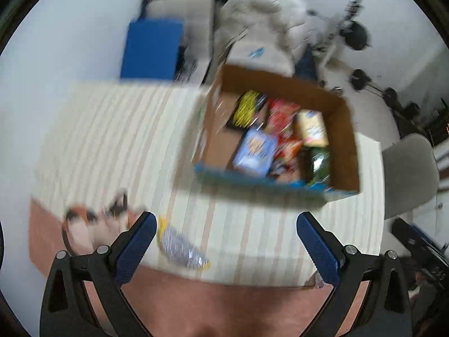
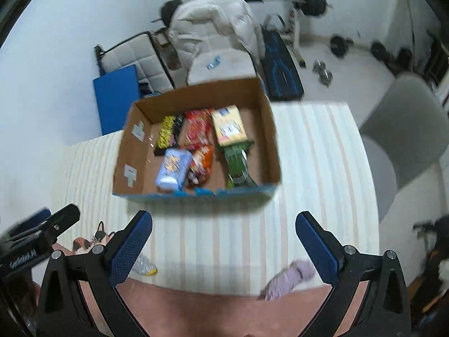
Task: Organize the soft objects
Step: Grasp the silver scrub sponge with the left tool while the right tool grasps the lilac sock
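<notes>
on the striped tablecloth [image 2: 308, 151] we are seeing one cardboard box [image 2: 269, 129] sitting at the far middle, and we are counting six packets inside it: a yellow-and-black one [image 2: 166, 132], a red one [image 2: 196, 129], a pale yellow one [image 2: 228, 126], a light blue one [image 2: 172, 170], an orange one [image 2: 203, 165] and a green one [image 2: 238, 165]. outside the box, three soft things are lying along the near edge: one lilac cloth [image 2: 289, 279], one clear crinkly bag with yellow trim [image 1: 179, 245], and one cat-patterned piece [image 2: 94, 240], too blurred for us to name further.

we are holding the left gripper [image 1: 226, 245] spread wide with nothing between its pads; the crinkly bag is lying just beside its left finger [image 1: 137, 250], and the cat piece further left. we are holding the right gripper [image 2: 224, 245] spread wide and empty too; the lilac cloth is lying just inside its right finger [image 2: 318, 250], partly over the near table edge.

between both pairs of fingers and the box, a bare band of cloth is showing. right of the box the cloth is running bare to the table's right edge, with a grey chair [image 2: 407, 118] beyond.
</notes>
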A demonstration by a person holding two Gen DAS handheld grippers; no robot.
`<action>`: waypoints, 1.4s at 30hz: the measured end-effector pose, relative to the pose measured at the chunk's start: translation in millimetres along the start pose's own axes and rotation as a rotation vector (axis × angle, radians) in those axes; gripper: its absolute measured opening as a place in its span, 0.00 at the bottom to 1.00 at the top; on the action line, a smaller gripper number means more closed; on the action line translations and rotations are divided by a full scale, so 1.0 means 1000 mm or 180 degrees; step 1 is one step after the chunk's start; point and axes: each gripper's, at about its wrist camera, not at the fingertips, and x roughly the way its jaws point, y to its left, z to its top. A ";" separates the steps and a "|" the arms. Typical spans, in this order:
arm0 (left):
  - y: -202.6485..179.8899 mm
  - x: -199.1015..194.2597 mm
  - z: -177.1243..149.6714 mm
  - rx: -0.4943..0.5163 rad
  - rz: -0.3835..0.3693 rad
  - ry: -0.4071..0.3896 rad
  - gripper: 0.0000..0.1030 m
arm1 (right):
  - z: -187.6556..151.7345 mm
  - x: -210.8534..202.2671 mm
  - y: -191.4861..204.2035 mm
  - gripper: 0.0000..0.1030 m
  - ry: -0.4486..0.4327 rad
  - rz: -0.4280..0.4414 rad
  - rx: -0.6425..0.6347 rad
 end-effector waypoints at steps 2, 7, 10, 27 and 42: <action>0.023 0.033 -0.013 -0.0291 -0.0060 0.0287 0.99 | -0.016 0.012 -0.023 1.00 0.0127 -0.0053 0.0195; 0.069 0.108 -0.048 -0.0844 -0.0135 0.0883 0.99 | -0.059 0.058 -0.078 1.00 0.0591 -0.0074 0.0717; 0.085 0.143 -0.063 -0.1072 -0.0193 0.1174 0.99 | -0.082 0.090 -0.104 1.00 0.0864 -0.0122 0.0954; 0.075 0.225 -0.088 -0.1066 0.0062 0.1646 0.56 | -0.154 0.200 -0.147 0.78 0.1512 -0.0222 0.1458; -0.053 0.088 -0.080 0.0131 -0.0138 0.0659 0.53 | -0.121 0.138 -0.067 0.41 0.1134 0.0132 0.0326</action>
